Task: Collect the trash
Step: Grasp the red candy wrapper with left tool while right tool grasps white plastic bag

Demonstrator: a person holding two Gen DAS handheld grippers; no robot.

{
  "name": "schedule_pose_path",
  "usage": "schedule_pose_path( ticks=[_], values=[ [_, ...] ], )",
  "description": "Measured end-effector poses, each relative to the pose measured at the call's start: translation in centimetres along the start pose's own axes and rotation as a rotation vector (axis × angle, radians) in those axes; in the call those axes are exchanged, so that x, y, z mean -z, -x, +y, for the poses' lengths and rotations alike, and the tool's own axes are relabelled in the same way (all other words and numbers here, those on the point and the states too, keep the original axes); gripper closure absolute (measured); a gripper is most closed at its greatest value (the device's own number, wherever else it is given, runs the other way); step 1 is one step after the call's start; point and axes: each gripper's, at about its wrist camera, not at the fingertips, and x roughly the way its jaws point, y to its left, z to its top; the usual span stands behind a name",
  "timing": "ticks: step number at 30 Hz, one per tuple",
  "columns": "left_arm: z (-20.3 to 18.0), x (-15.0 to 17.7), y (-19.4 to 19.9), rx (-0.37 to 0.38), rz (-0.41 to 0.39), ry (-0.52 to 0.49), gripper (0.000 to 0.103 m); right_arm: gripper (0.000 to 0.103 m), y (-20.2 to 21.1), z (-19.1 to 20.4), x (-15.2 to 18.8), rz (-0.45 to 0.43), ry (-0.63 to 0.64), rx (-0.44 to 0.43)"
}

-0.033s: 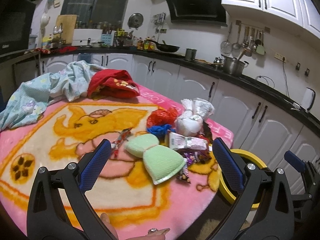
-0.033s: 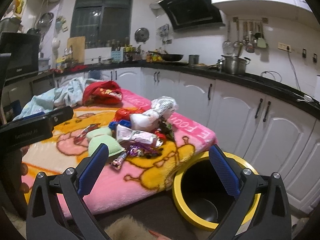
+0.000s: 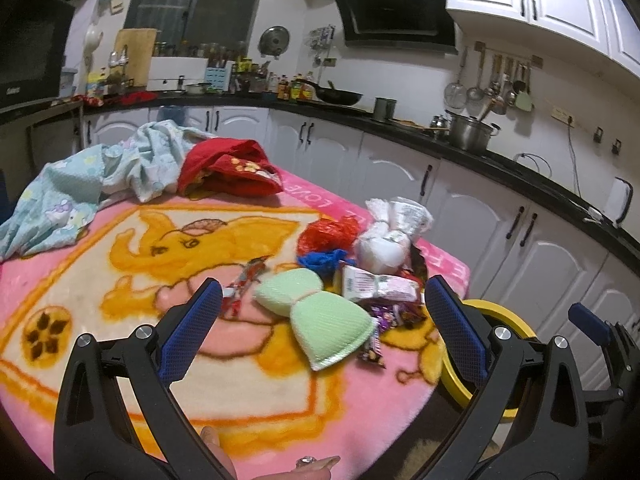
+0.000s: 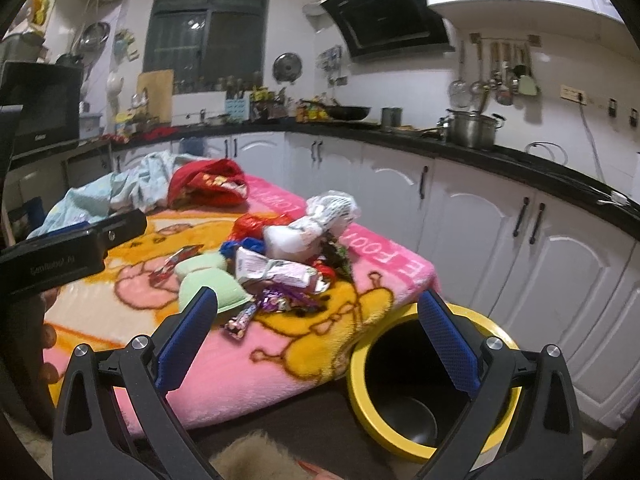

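A pile of trash lies on the pink cartoon blanket (image 3: pixel 100 280): a green foam net (image 3: pixel 320 320), a white tied bag (image 3: pixel 382 250), a red plastic bag (image 3: pixel 328 232), a blue bag (image 3: pixel 324 260), a pale wrapper (image 3: pixel 380 286) and small candy wrappers (image 3: pixel 394 314). My left gripper (image 3: pixel 323 292) hangs open just short of the green net, holding nothing. My right gripper (image 4: pixel 316 302) is open over the blanket's corner, between the trash pile (image 4: pixel 280 268) and the yellow-rimmed bin (image 4: pixel 400 440) on the floor. The bin's black inside looks bare.
A light blue cloth (image 3: pixel 80 184) and a red cloth (image 3: pixel 232 168) are bunched at the blanket's far end. White cabinets (image 4: pixel 500 240) under a black counter run close behind the bin. A steel pot (image 4: pixel 474 130) stands on the counter.
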Motion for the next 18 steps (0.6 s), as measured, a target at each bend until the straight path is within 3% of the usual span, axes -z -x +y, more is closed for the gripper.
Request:
schedule_pose_path(
  ticks=[9,13,18],
  values=[
    [3.7,-1.6,-1.7,-0.064,0.016,0.041,0.010,0.006,-3.7,1.1,-3.8,-0.010,0.034,-0.064],
    [4.8,-2.6,-3.0,-0.074,0.018,0.033,0.010,0.006,-5.7,0.8,-5.5,-0.015,0.034,-0.055],
    [5.9,-3.6,-6.2,-0.103,0.082,0.024,0.010,0.006,-9.3,-0.1,-7.3,0.025,0.032,-0.036]
  ],
)
